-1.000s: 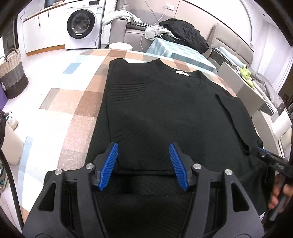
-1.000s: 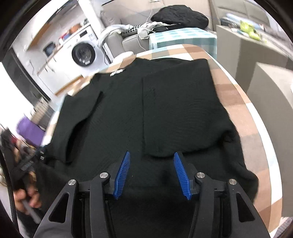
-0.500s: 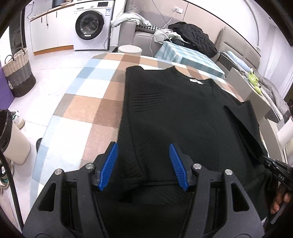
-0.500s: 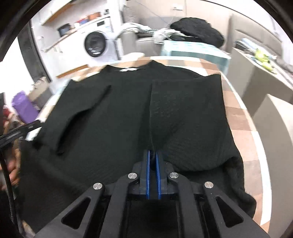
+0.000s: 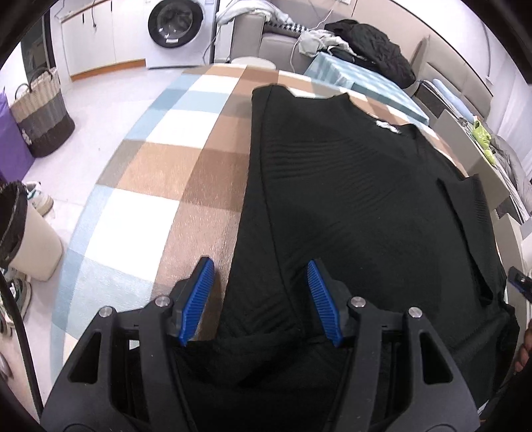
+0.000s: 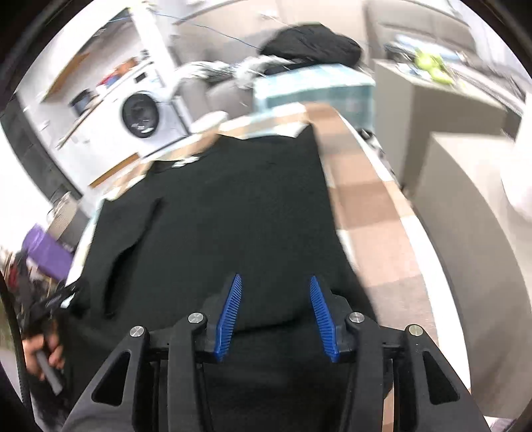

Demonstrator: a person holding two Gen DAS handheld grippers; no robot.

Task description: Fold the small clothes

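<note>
A black knit sweater (image 5: pixel 359 206) lies flat on a checked brown, white and blue tabletop (image 5: pixel 159 172), sides folded in, white neck label at the far end. My left gripper (image 5: pixel 259 292) is open over the sweater's near left hem. In the right wrist view the sweater (image 6: pixel 232 212) fills the middle, and my right gripper (image 6: pixel 274 307) is open over its near right hem, holding nothing. The right wrist view is blurred by motion.
A washing machine (image 5: pixel 173 26), a woven basket (image 5: pixel 40 113) and a bin (image 5: pixel 23 232) stand on the floor to the left. A sofa with clothes (image 5: pixel 362 40) is behind the table. A grey cabinet (image 6: pixel 465 186) stands right of the table.
My right gripper, shut on the sweater's folded edge half a second ago, has opened and let go. My left gripper has shifted left toward the sweater's left hem, staying open.
</note>
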